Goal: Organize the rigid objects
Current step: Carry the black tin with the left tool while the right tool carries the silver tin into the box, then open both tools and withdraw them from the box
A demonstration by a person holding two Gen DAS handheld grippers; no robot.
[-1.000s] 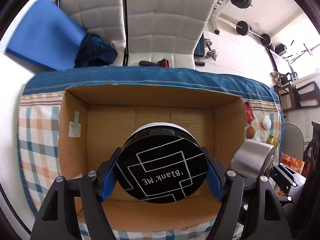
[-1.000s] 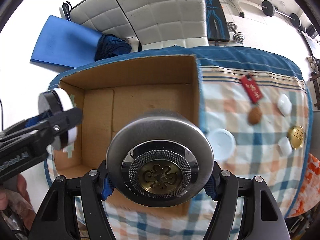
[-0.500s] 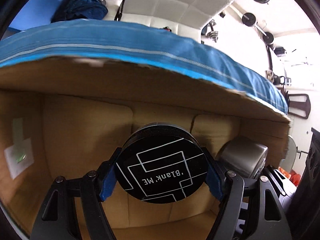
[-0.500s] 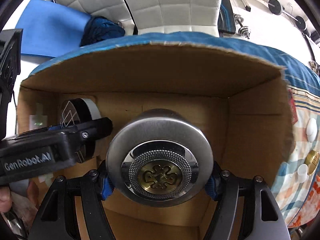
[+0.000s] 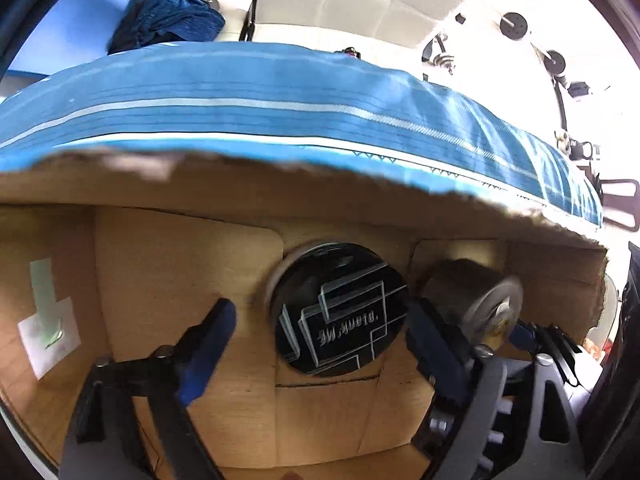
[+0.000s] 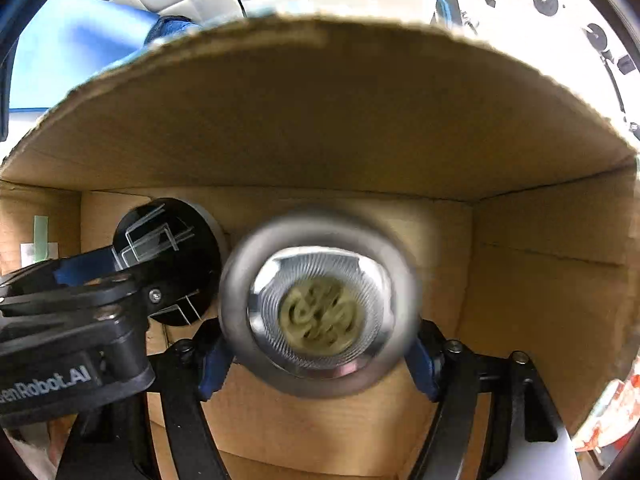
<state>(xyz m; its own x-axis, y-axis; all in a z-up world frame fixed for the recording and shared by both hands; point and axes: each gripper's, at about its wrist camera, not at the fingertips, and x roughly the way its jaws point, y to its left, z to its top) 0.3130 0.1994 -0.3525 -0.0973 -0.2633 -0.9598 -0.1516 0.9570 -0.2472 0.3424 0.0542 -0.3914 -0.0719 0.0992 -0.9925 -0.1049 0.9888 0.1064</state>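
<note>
Two grippers inside a cardboard box [image 5: 168,280]. Left gripper [image 5: 320,332] spread wide, blue pads [image 5: 208,344] clear of a black round tin [image 5: 340,312] with white line pattern, lying on the box floor between them. Right gripper [image 6: 316,360] opened around a silver round tin [image 6: 316,300] with a gold emblem, blurred; contact with the fingers impossible to tell. Both tins side by side near the far wall. Beyond the rim, blue striped tablecloth [image 5: 280,92], white quilted cushions [image 5: 360,4].
</note>
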